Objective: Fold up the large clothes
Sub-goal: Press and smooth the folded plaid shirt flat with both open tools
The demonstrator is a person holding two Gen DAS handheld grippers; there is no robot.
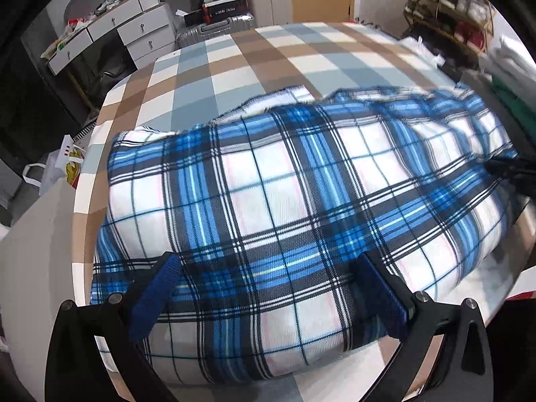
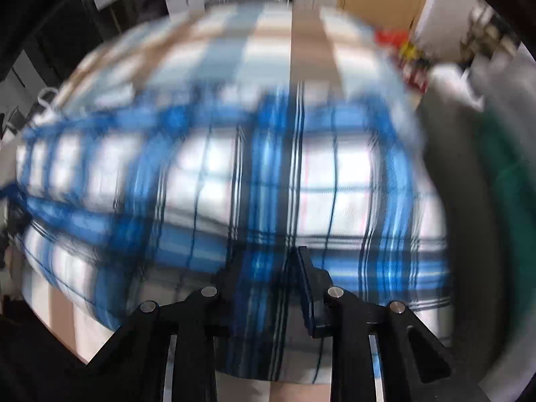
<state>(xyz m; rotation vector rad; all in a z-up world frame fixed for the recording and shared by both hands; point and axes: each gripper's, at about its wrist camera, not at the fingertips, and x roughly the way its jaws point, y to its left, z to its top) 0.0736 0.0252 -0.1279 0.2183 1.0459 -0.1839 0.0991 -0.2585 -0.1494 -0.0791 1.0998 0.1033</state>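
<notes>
Folded blanket on checked table, drawers behind left, shelf rack behind right

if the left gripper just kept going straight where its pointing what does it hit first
Most likely the blue plaid cloth: the left gripper stands open right over it, tilted down. Depth is hard to judge, but nothing else shows between the fingers.

From the left wrist we look steeply down and forward, close over the blue plaid cloth, with the checked table running to 12 o'clock and drawers at 10 o'clock. From the right wrist, equally steep and close but blurred, we see the same cloth and table. We share both, and the right gripper enters the left view at 3 o'clock.
</notes>
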